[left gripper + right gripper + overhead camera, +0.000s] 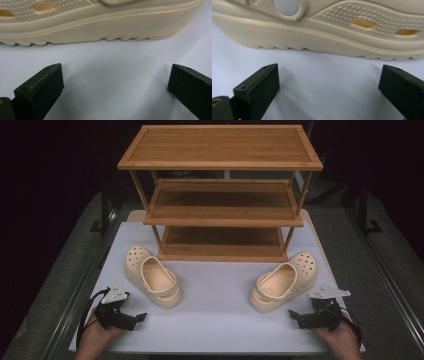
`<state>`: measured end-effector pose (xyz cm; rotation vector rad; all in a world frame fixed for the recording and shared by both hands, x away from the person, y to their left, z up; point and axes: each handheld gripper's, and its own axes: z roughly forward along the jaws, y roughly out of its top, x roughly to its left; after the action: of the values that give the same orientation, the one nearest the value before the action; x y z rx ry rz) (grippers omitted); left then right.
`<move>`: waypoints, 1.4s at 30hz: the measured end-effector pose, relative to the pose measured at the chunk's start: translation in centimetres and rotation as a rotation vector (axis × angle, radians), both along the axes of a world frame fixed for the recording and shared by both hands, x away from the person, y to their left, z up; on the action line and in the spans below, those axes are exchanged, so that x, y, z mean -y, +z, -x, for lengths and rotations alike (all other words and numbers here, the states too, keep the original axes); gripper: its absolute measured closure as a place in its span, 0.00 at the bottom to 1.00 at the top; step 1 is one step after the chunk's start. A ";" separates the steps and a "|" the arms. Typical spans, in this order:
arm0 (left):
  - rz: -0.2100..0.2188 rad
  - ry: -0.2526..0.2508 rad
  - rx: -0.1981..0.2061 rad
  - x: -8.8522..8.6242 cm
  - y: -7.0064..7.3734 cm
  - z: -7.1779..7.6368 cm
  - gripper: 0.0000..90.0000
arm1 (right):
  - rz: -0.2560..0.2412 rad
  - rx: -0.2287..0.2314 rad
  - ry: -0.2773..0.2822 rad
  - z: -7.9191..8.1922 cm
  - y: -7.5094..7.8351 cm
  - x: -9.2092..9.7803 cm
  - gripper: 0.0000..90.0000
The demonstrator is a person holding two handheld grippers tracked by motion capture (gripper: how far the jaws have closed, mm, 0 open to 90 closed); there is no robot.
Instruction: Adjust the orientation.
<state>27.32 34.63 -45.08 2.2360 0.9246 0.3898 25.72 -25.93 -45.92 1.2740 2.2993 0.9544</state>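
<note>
Two cream clogs lie on the white tabletop in front of a wooden rack. The left clog [151, 276] points its toe toward the back left; the right clog [285, 281] points toward the back right. My left gripper [141, 317] rests near the front left, open, a short way in front of the left clog's sole [100, 27]. Over at the front right, my right gripper [292, 314] is open too, just short of the right clog's sole [319, 37]. Nothing sits between either pair of jaws.
A three-tier bamboo shoe rack [220, 195] stands at the back of the white table [215, 315], its shelves bare. Dark floor and metal rails flank the table on both sides.
</note>
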 end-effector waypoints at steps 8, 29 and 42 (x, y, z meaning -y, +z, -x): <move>0.001 0.001 0.000 0.0 0.0 0.0 0.00 | -0.001 0.001 0.000 0.0 0.0 0.0 0.03; 0.055 0.060 -0.020 -1.2 2.1 0.6 0.29 | -0.002 0.002 0.000 0.0 0.0 0.0 0.03; 0.047 0.082 -0.014 -2.1 4.4 -1.0 0.66 | -0.003 0.001 -0.001 0.0 0.0 0.0 0.03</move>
<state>28.28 36.77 -40.67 2.1657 1.0250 0.3860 25.70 -25.96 -45.94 1.2749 2.2974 0.9579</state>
